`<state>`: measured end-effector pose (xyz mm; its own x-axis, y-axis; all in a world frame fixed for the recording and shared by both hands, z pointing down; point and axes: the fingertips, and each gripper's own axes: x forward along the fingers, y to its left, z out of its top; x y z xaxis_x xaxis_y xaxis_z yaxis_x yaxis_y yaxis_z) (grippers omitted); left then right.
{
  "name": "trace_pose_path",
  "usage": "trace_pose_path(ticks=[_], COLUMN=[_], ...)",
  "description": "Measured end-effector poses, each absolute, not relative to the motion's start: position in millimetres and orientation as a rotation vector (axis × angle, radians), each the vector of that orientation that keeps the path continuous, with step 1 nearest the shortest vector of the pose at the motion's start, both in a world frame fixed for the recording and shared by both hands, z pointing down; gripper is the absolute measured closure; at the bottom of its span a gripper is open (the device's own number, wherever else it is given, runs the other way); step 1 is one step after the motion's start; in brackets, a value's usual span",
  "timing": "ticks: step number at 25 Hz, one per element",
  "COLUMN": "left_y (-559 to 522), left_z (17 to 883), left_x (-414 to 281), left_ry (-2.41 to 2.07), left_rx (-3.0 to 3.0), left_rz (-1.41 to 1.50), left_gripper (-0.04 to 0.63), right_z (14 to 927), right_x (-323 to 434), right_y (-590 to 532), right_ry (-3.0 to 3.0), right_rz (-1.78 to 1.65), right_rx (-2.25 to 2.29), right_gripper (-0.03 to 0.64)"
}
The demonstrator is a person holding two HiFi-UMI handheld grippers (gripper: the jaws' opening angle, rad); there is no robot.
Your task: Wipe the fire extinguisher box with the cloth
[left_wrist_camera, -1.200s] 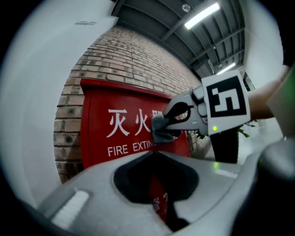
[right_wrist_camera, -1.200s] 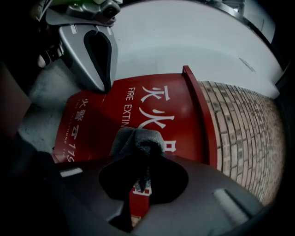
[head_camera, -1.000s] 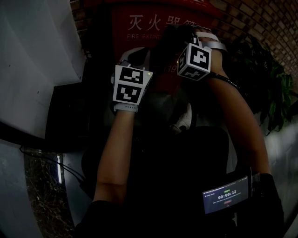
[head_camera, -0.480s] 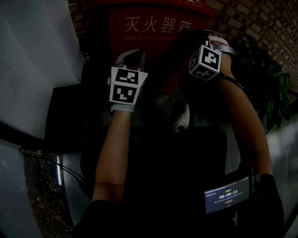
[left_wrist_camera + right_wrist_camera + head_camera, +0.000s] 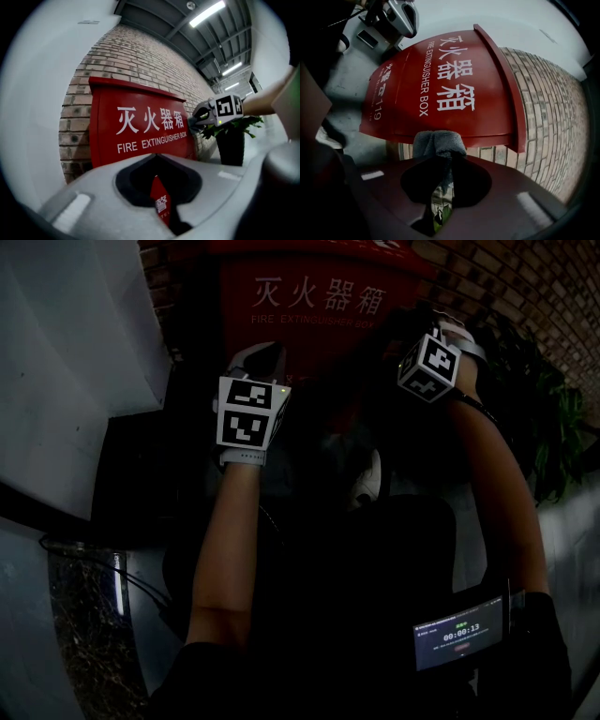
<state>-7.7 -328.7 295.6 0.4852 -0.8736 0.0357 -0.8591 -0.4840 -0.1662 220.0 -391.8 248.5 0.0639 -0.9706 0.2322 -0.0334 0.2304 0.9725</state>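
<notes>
Red fire extinguisher box (image 5: 309, 315) against the brick wall (image 5: 140, 51), with our grey cloth (image 5: 439, 143) at its right-hand edge.
We judge the cloth soft, light and floppy, so a pinch on a bunched fold suits it, with a wad left proud of the tips to meet the panel. The right gripper (image 5: 440, 185) has it that way: jaws closed on the fold, the wad close by the box's rim, though we cannot tell if it touches. The box looks rigid and smooth, standing upright on the floor before us. The left gripper (image 5: 161, 201) has its jaws almost together with nothing between them, facing the lettered front. Both forearms reach forward, and the right arm (image 5: 487, 484) stretches farther, towards the potted plant (image 5: 232, 129).
</notes>
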Motion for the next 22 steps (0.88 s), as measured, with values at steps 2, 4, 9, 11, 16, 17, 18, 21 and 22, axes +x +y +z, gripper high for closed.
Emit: trace_pose_path(ticks=[2,4,9,11,16,17,18,21,22], left_y=[-327.5,-327.0,-327.1,-325.6,-324.2,-324.5,-324.8,-325.4,-325.9], left_z=[294.6,294.5,296.0,298.4,299.7,299.0,298.1,296.4,296.5], left_x=[-9.3,-11.6,-21.3,-26.5,-52.9,-59.5,-66.1,-85.2,-91.0], left_ry=[1.525,1.530,1.567,1.583,1.648,1.664,1.680,1.725,1.738], left_rx=[-2.607,-2.619,-2.615,-2.608,-2.582,-2.578,-2.575,-2.573,-2.572], left_rz=[-0.166,-0.162,-0.162,-0.170,-0.153,-0.143,-0.133,-0.095,-0.085], left_gripper=[0.592,0.592,0.592,0.592,0.592,0.592,0.592,0.592,0.592], right_z=[243.9,236.8,223.0,222.2,246.8,252.0,256.8,269.6,273.3], right_x=[215.4,200.3,133.7,100.9,25.0,12.7,1.7,-24.6,-31.9], right_y=[-385.6,-375.5,-353.4,-346.9,-338.8,-338.4,-338.5,-340.7,-341.9], right_ry=[-1.293,-1.316,-1.406,-1.447,-1.544,-1.560,-1.574,-1.599,-1.603], right_rz=[-0.988,-1.024,-1.133,-1.185,-1.236,-1.240,-1.244,-1.254,-1.257], right_rx=[1.088,1.083,1.037,1.011,0.918,0.903,0.889,0.853,0.843], right_gripper=[0.584,0.584,0.584,0.584,0.584,0.584,0.584,0.584,0.584])
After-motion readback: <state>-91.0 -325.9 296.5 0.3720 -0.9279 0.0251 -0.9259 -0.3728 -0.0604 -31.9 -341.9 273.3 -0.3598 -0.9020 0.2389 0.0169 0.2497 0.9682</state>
